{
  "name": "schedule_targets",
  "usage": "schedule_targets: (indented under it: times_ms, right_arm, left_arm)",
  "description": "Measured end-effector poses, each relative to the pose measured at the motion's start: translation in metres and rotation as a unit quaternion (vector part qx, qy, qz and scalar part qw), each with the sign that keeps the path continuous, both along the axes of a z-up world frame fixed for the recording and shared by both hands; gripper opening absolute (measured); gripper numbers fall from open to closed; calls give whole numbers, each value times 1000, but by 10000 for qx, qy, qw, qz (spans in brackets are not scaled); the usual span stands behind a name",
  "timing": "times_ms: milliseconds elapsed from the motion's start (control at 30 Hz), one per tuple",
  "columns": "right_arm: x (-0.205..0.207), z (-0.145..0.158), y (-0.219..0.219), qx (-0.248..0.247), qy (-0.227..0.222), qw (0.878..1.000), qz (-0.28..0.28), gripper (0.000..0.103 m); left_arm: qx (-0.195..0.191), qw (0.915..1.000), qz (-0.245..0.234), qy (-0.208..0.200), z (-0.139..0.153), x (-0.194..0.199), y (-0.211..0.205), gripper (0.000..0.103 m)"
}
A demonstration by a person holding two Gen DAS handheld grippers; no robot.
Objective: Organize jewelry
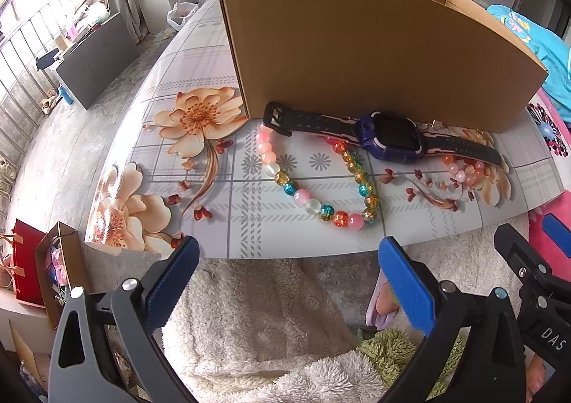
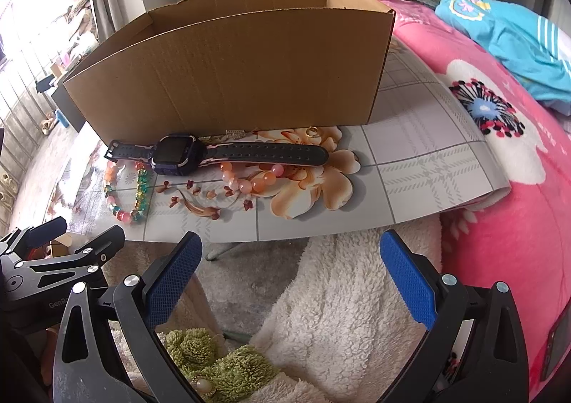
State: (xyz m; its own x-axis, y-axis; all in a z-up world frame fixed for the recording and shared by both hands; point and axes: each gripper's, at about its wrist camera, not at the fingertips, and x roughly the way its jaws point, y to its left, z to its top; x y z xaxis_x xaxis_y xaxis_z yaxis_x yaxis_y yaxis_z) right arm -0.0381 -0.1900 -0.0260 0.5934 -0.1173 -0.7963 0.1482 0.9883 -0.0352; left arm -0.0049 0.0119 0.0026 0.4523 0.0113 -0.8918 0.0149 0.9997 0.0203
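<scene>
left gripper jaws wide apart, empty, ribbed blue pads | right gripper likewise, "DAS" on its body | 12 o'clock: glossy round-bead bracelet on floral mat | beyond: black perforated-strap watch | farthest: corrugated cardboard box

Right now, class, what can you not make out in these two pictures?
- Inside of the cardboard box: both views, hidden by its near wall.
- Orange bead bracelet: both views, far side hidden under the watch strap.
- Small gold pieces by the box: right wrist view, too small to identify.
</scene>
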Motion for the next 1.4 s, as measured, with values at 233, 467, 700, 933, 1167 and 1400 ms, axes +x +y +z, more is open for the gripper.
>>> schedule_targets:
  times_ms: [233,467,700,933,1167,1400]
  right_arm:
    - [1,3,0,4,-5,10000,13,96]
    - [4,5,1,-1,2,10000,16,96]
    - [5,6,1,-2,1,10000,19,96]
    - [2,9,-1,-29,-69,10000,8,96]
    - [1,11,-3,46,-134,9999,-21,96]
    - [3,18,-3,58,-389,9992,9,96]
  left_arm:
    - [4,10000,-6,-3,0,-1,2,99]
    - [31,10000,3,-19,-2,-4,6,99]
    - [53,10000,12,-15,-2,-3,4,99]
    - [94,10000,17,-28,-3,-2,4,99]
    - [155,9997,26,-197,1,-5,8,99]
    - [-396,9966,-336,-643,16,-4,22,99]
